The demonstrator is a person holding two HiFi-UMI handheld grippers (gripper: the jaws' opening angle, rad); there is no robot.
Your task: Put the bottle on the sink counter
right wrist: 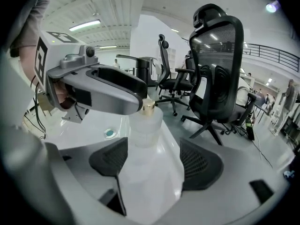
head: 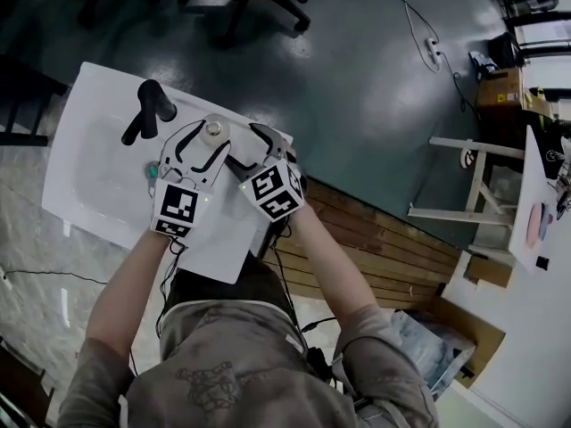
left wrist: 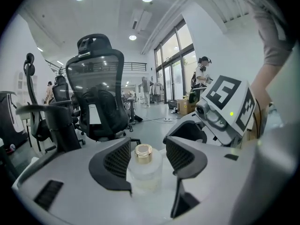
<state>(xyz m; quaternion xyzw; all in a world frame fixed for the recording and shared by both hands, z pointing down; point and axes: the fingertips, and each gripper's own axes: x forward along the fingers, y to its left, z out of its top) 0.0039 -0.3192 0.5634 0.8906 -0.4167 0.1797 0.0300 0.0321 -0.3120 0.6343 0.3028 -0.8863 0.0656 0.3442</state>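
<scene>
A clear frosted bottle (head: 212, 130) with a gold cap stands upright on the far corner of the white sink counter (head: 214, 248). My left gripper (head: 207, 138) is open, its jaws on either side of the bottle (left wrist: 144, 172) with a small gap at each pad. My right gripper (head: 266, 141) is also open, just right of the bottle, holding nothing. In the right gripper view the bottle (right wrist: 145, 125) stands beyond the jaws (right wrist: 152, 161), under the left gripper (right wrist: 103, 90). The right gripper's marker cube (left wrist: 225, 102) shows in the left gripper view.
A black faucet (head: 147, 110) rises left of the bottle, above the basin's drain (head: 152, 171). Beyond the counter edge lie a dark floor, black office chairs (left wrist: 96, 93) and a power strip (head: 432, 50). Wooden boards (head: 384, 248) and a white table (head: 526, 319) are at the right.
</scene>
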